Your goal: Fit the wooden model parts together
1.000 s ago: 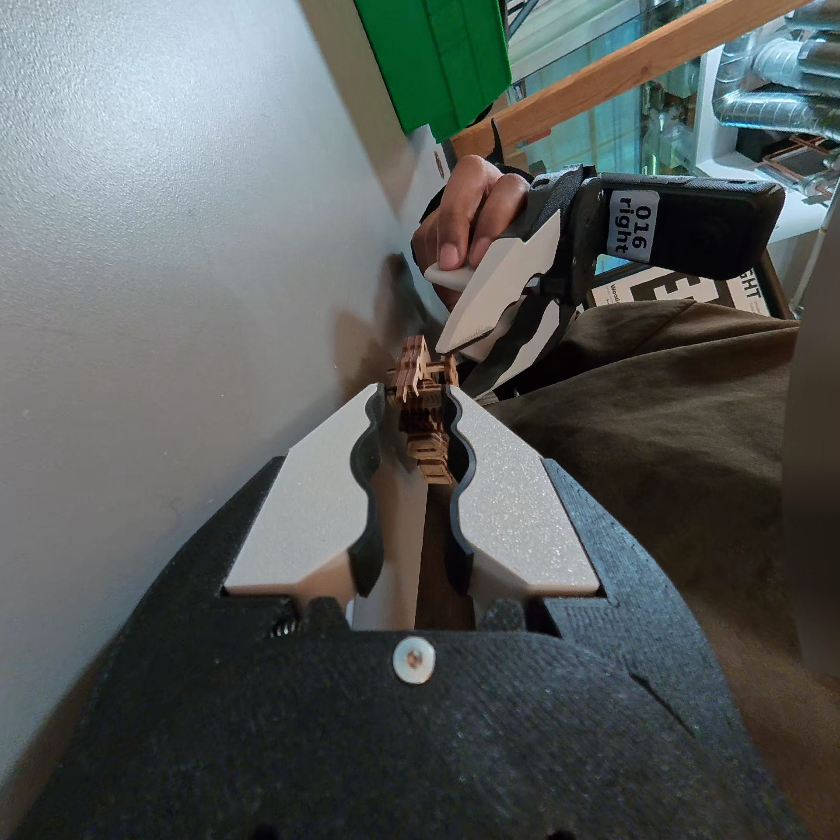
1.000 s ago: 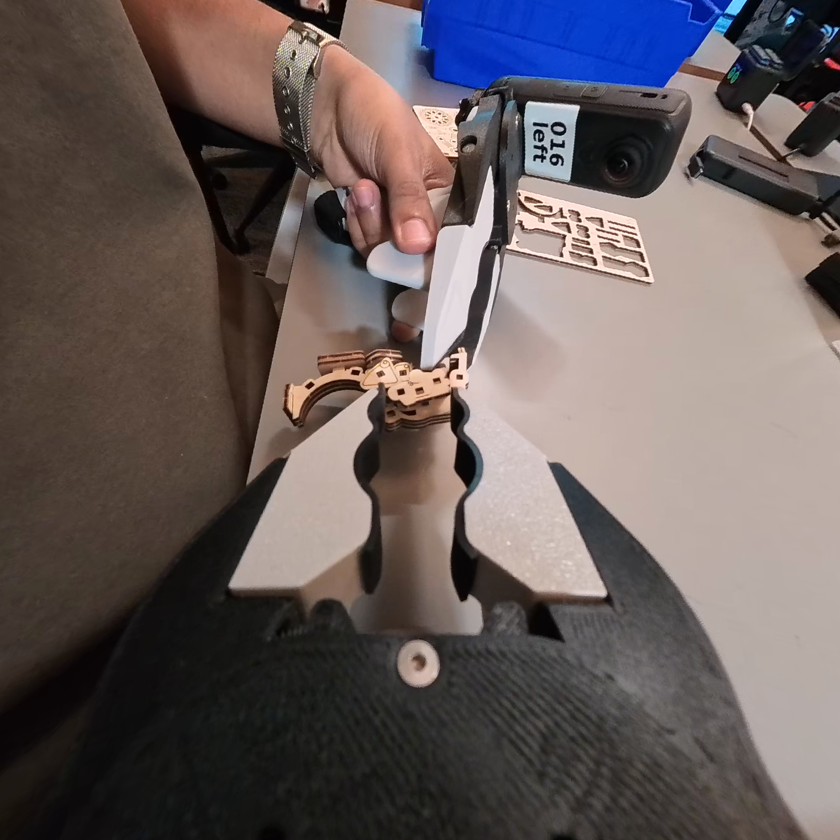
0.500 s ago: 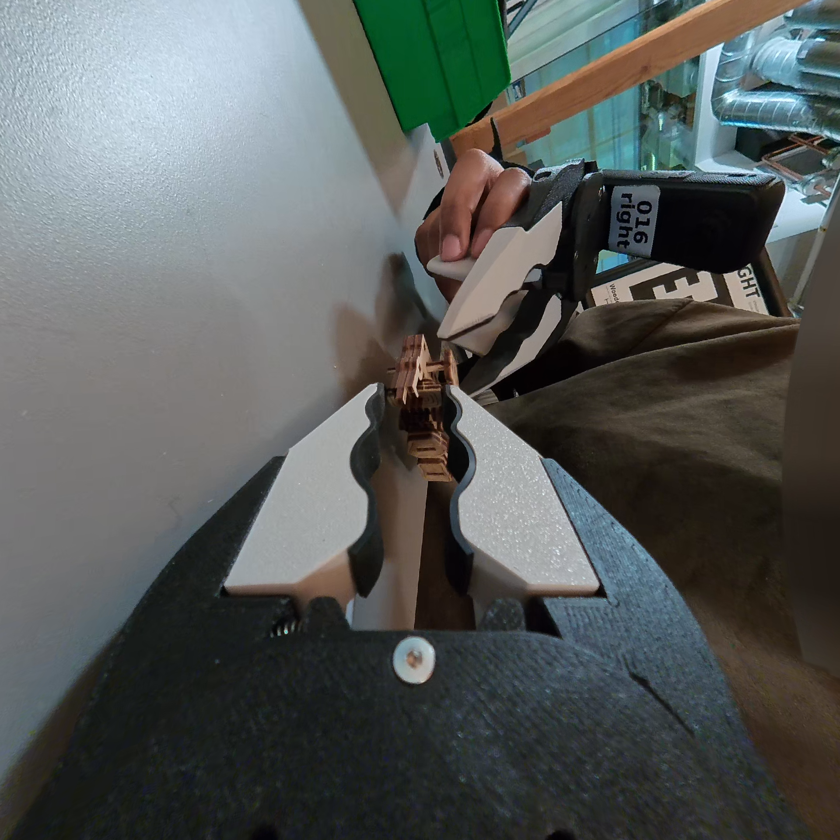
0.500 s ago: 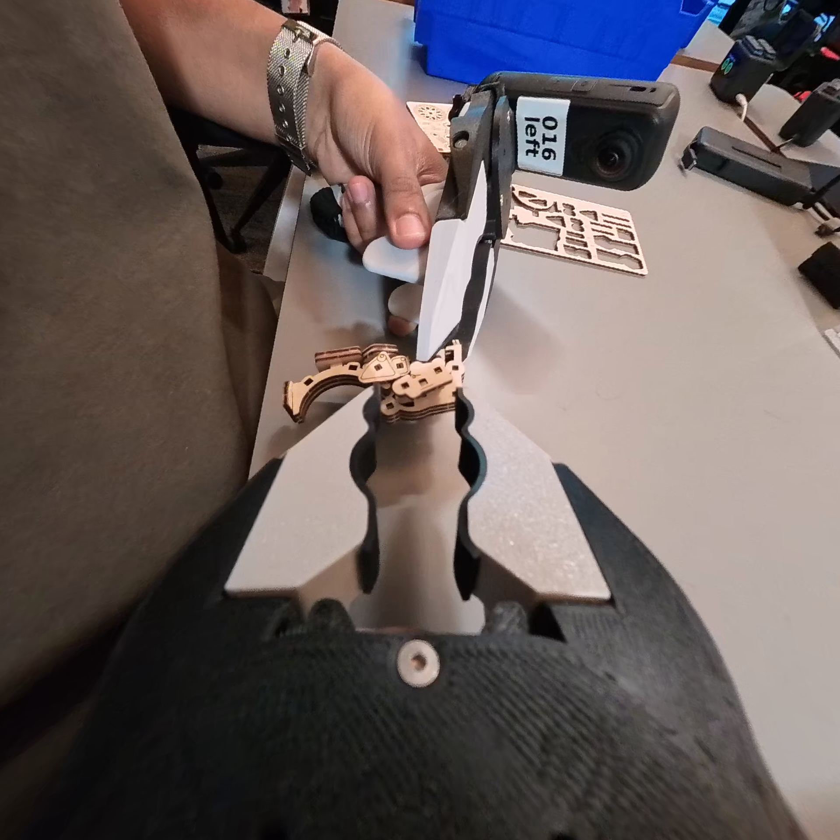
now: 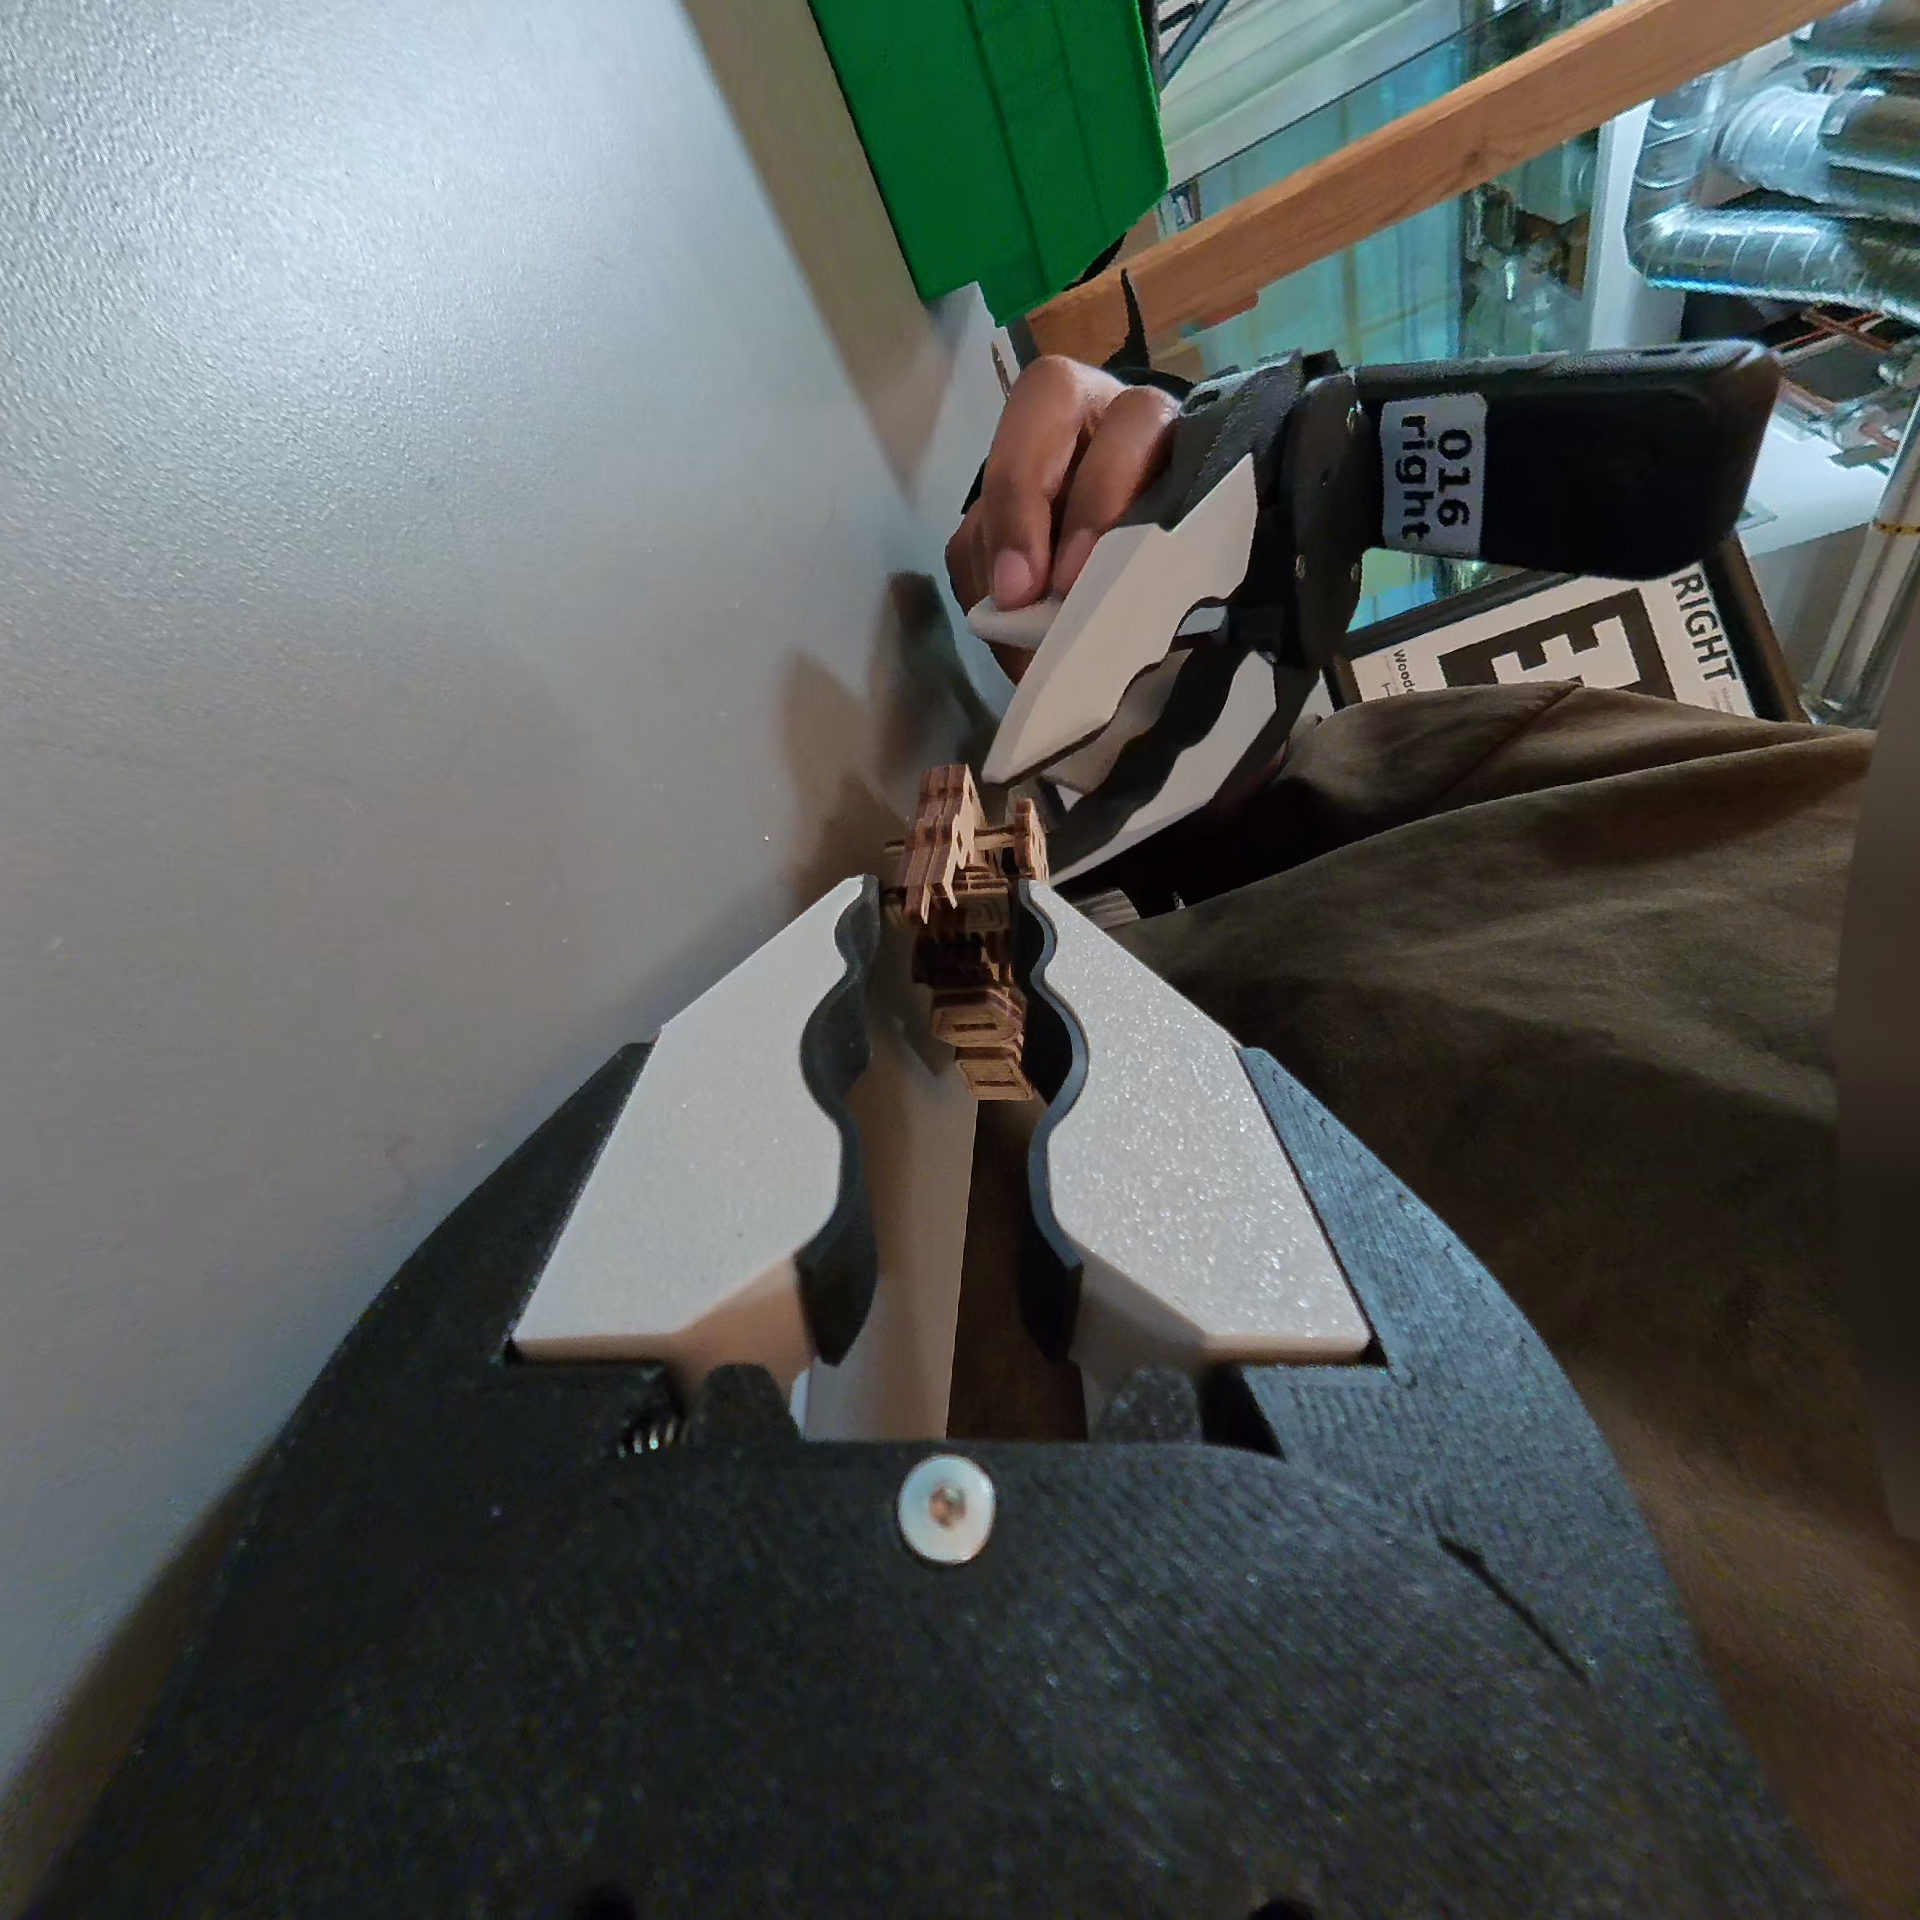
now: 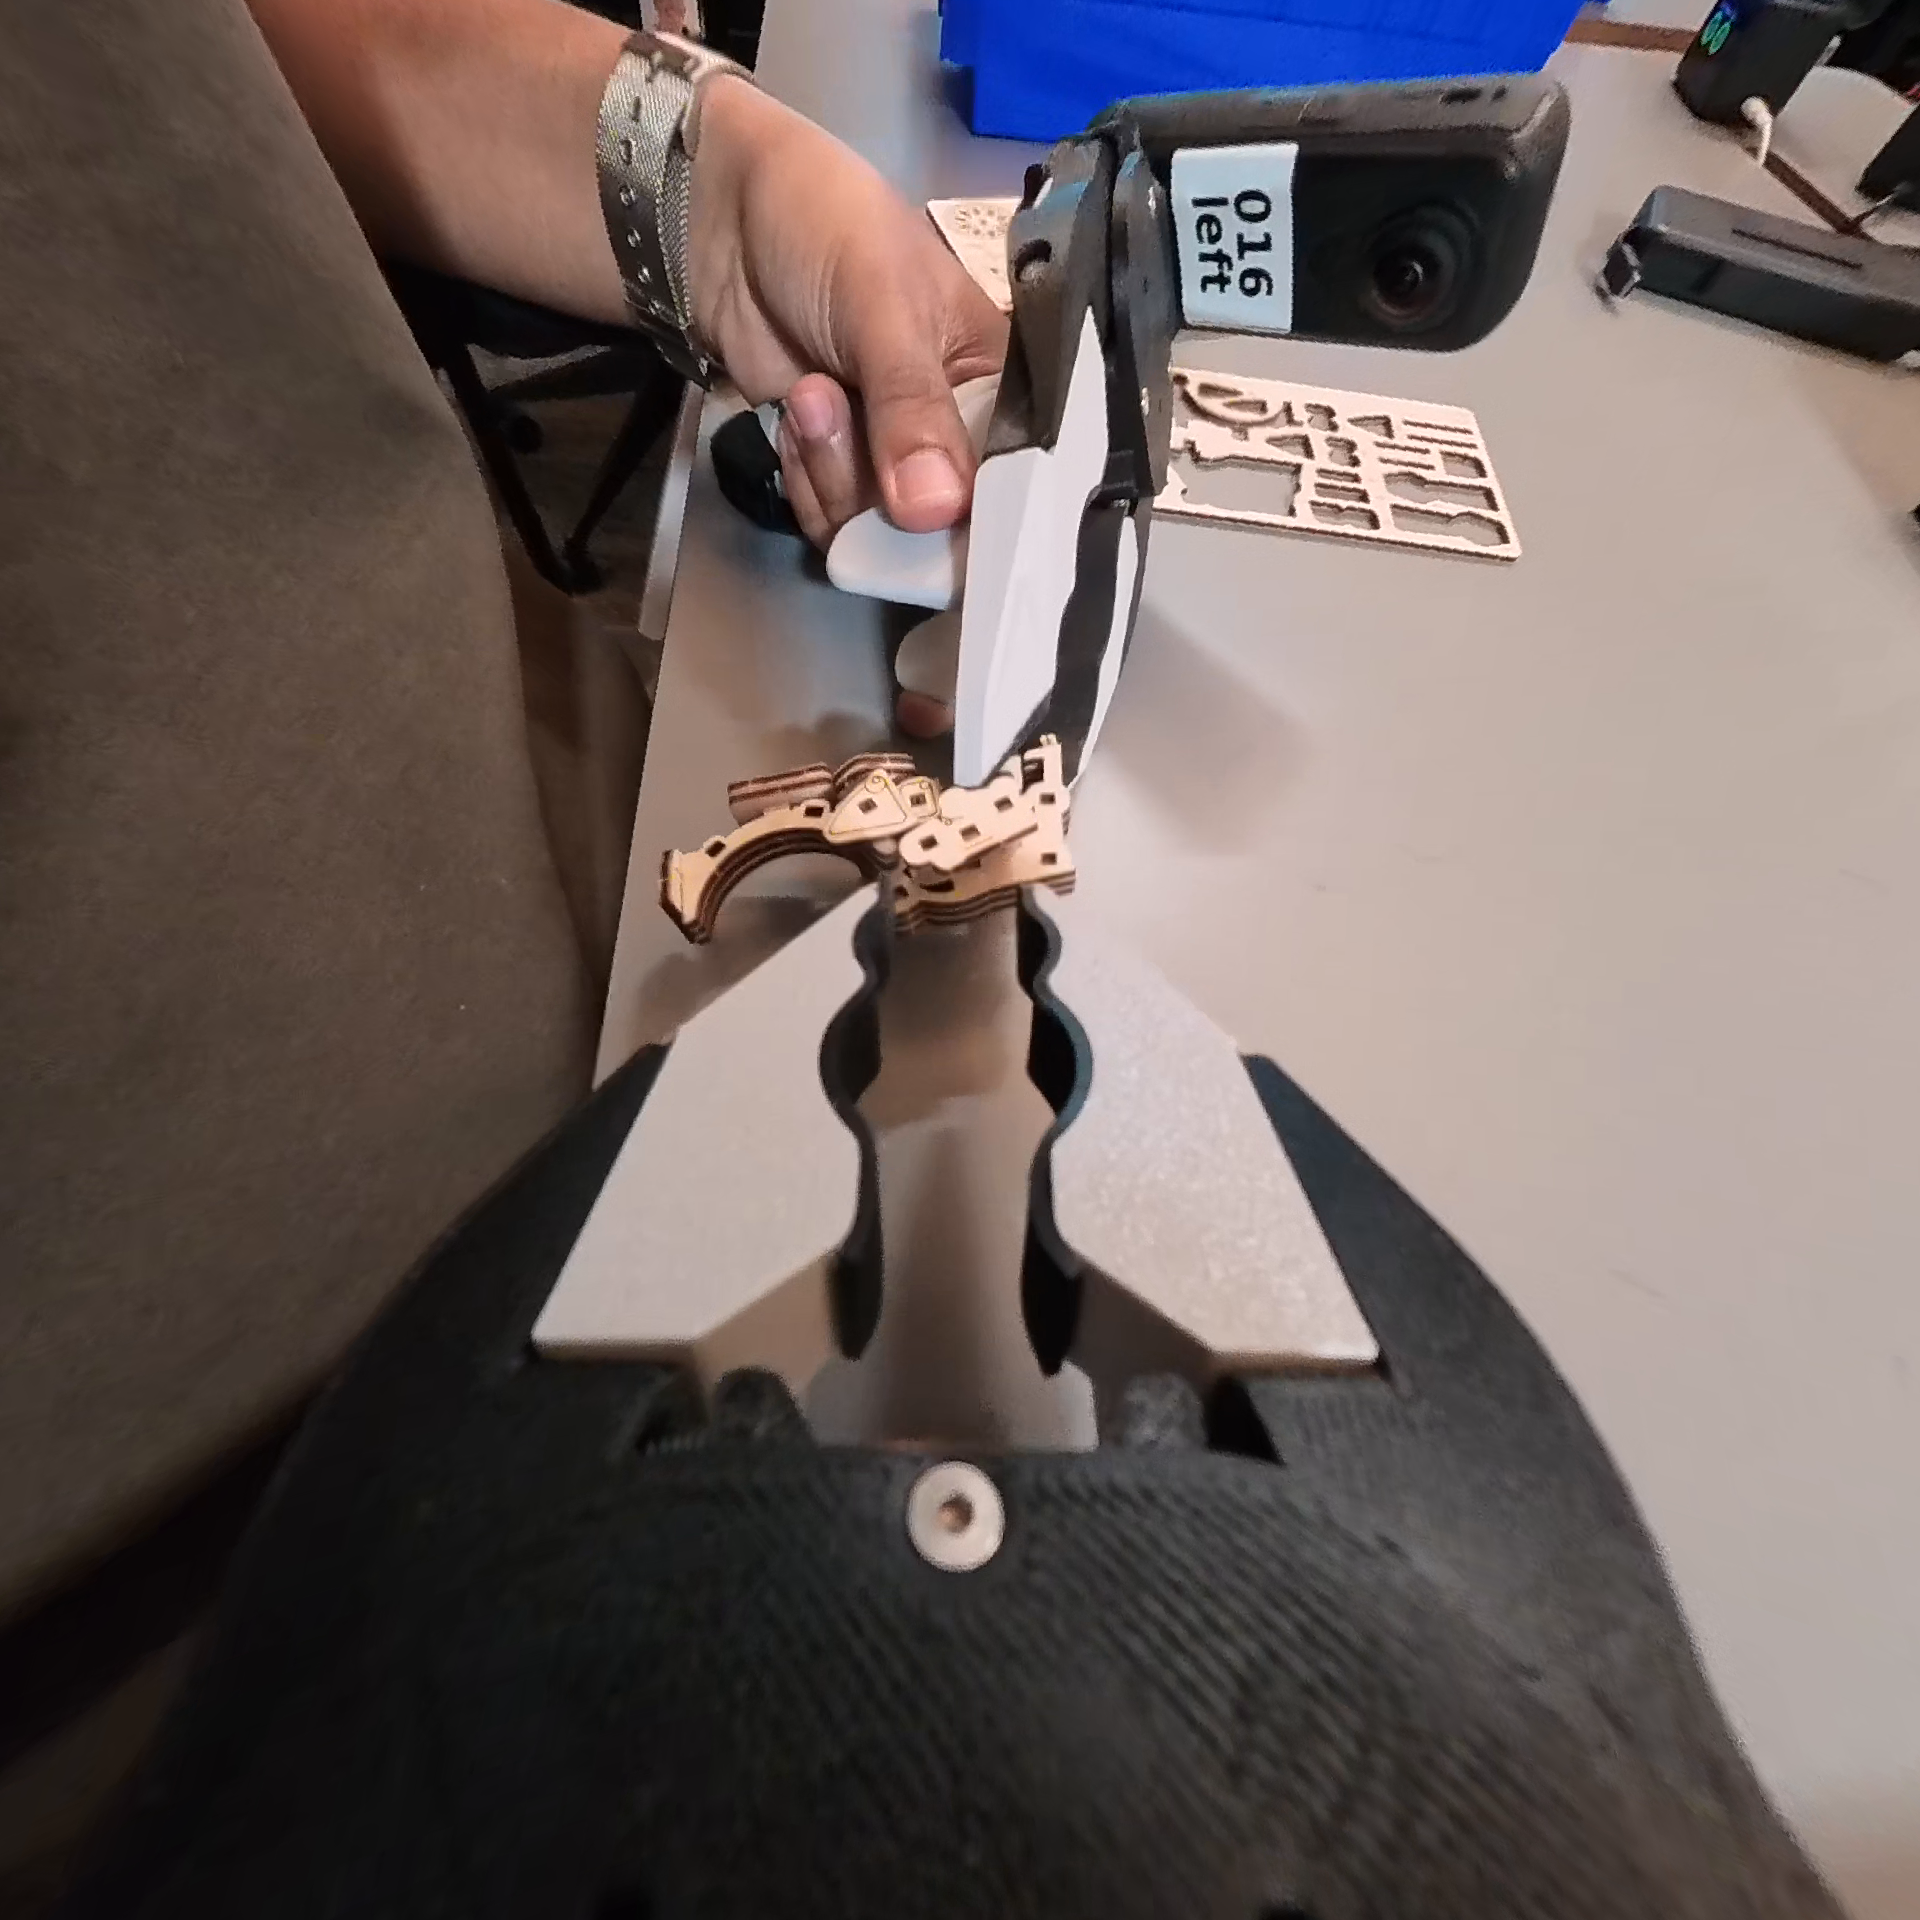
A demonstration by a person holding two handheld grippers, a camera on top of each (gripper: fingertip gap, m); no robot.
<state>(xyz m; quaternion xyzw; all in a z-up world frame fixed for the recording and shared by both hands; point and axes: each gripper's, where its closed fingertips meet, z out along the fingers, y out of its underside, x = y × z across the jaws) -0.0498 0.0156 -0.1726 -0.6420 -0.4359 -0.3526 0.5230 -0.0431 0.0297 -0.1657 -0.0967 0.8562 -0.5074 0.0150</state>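
Note:
A small layered wooden model (image 6: 966, 842) with a curved arm pointing left is held above the grey table's (image 6: 1455, 935) near edge. My right gripper (image 6: 956, 920) is shut on its lower stacked part. My left gripper (image 6: 1023, 774) comes down from above, narrow, and is shut on its far end. In the left wrist view the model (image 5: 961, 873) sits between my left gripper's (image 5: 948, 899) tips, with the right gripper (image 5: 1023, 821) closing on it from the far right. A hand holds each gripper.
A wooden sheet with cut-out holes (image 6: 1340, 468) lies flat behind the left gripper, and another sheet (image 6: 971, 234) lies farther back. A blue bin (image 6: 1247, 52) and black devices (image 6: 1766, 281) stand at the back. A green bin (image 5: 997, 135) shows in the left wrist view. The person's olive clothing (image 6: 260, 727) fills the left. My left and right fingertips are right by each other.
Both grippers keep their hold on the model. The left gripper has shifted slightly farther up in the right wrist view, and the model has tilted a little.

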